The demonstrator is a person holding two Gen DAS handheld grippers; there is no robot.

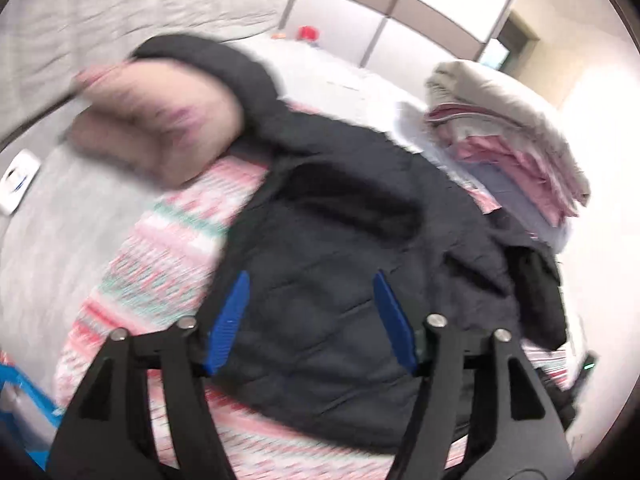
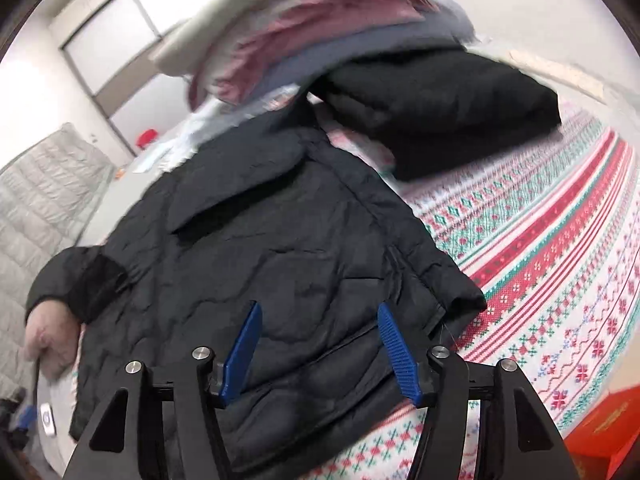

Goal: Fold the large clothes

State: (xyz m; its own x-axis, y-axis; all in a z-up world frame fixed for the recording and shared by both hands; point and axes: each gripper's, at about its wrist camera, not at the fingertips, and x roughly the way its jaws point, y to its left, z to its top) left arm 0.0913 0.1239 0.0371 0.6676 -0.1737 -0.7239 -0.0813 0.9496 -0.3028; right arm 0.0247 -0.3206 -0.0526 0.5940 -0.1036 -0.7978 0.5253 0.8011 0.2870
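A dark quilted puffer jacket (image 1: 340,280) lies spread on a red, white and green patterned blanket (image 1: 168,248); it also shows in the right wrist view (image 2: 260,248) on the same blanket (image 2: 540,260). My left gripper (image 1: 312,280) is open and empty, hovering over the jacket's body. My right gripper (image 2: 318,312) is open and empty above the jacket's lower part. A blurred bare hand in a dark sleeve (image 1: 160,132) reaches in at the upper left, and shows at the left edge of the right wrist view (image 2: 48,336).
A stack of folded clothes (image 1: 512,128) in grey, pink and blue sits beyond the jacket (image 2: 304,40). A folded black garment (image 2: 440,112) lies beside it. A red box (image 2: 608,428) is at the lower right. A white device (image 1: 18,180) lies on the grey sheet.
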